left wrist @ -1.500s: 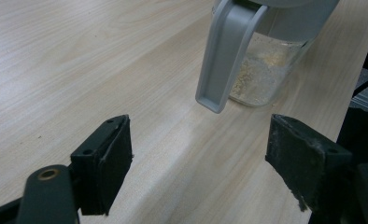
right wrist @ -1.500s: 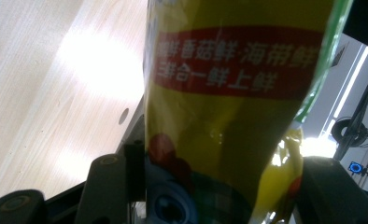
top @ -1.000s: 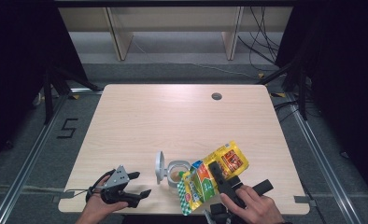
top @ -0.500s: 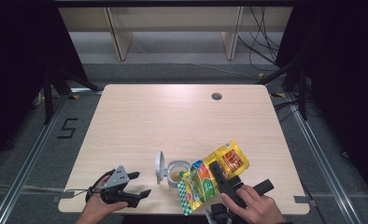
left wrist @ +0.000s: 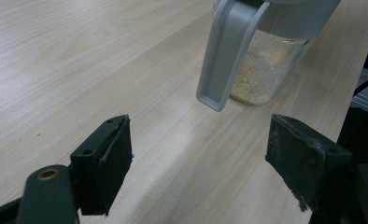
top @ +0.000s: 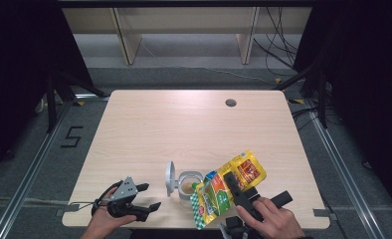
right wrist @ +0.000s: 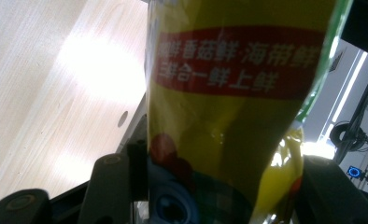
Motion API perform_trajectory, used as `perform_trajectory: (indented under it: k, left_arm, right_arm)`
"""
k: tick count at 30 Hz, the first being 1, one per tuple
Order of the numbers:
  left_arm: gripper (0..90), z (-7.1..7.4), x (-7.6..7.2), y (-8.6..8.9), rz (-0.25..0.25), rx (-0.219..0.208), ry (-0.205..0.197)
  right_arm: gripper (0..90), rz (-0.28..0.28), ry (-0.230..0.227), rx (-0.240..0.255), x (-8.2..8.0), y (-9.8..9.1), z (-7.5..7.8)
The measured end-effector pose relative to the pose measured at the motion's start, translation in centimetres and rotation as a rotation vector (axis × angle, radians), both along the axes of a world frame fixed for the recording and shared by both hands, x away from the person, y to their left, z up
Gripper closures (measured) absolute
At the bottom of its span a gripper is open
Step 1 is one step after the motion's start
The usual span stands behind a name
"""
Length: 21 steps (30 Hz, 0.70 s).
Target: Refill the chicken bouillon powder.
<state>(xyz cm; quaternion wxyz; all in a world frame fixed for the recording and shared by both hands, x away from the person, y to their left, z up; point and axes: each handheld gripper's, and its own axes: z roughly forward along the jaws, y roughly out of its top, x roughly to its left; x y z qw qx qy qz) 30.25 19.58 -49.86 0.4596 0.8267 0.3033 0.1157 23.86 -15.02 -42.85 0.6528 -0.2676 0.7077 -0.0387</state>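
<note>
- Glossy yellow foil pouch (top: 229, 184), crinkled, red band of print; clamped between the jaws of the right hand-held gripper (top: 234, 185), tilted at the counter's 5 o'clock edge.
- Clear jar (top: 188, 185), grey flip lid (top: 170, 175) open, beige granules inside; just beside the pouch, at its 9 o'clock.
- Left hand-held gripper (top: 149, 196): jaws apart, nothing between them, at 7 o'clock.
- Pale wood-grain counter (top: 184, 124), matte.

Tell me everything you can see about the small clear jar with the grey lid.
The jar is small, of clear plastic or glass, and stands upright near the table's front edge. Its grey flip lid is swung open at the side. Pale, crumbly powder covers its bottom. The yellow pouch, held by the right gripper, is tilted over its mouth.
</note>
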Motion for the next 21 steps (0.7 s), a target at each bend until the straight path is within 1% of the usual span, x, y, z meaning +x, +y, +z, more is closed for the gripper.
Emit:
perform_trajectory:
  k: [1, 2, 3, 13, 15, 16, 17, 18, 21]
  left_arm:
    - [22.0, 0.01, 0.05, 0.04, -0.005, 0.005, -0.007]
    - [22.0, -0.01, -0.08, -0.03, 0.010, -0.002, 0.013]
    - [22.0, 0.00, -0.07, -0.02, 0.008, 0.002, 0.011]
    - [22.0, 0.01, -0.05, 0.00, 0.003, 0.000, 0.013]
    - [22.0, 0.03, -0.03, 0.02, 0.003, 0.001, 0.011]
    - [22.0, 0.06, 0.05, 0.07, -0.010, 0.006, -0.003]
    - [22.0, 0.07, 0.06, 0.09, -0.007, 0.012, -0.005]
    - [22.0, 0.02, -0.04, 0.01, 0.003, 0.001, 0.012]
    - [22.0, 0.02, -0.05, 0.00, 0.003, 0.001, 0.013]
  right_arm:
    - [50.9, -0.004, 0.001, 0.001, 0.00, -0.01, -0.02]
    - [50.9, -0.003, 0.002, -0.004, 0.02, 0.00, 0.03]
    - [50.9, -0.002, 0.000, -0.002, 0.02, -0.04, 0.04]
    - [51.0, -0.011, 0.001, 0.005, -0.04, -0.16, 0.09]
    - [51.0, -0.010, 0.000, 0.004, -0.03, -0.17, 0.09]
    - [51.0, -0.010, 0.002, 0.004, -0.02, -0.18, 0.11]
    - [51.1, -0.009, 0.001, 0.003, -0.01, -0.19, 0.10]
    - [51.1, -0.010, 0.000, 0.003, 0.00, -0.18, 0.10]
    - [51.1, -0.012, 0.003, 0.006, 0.02, -0.18, 0.02]
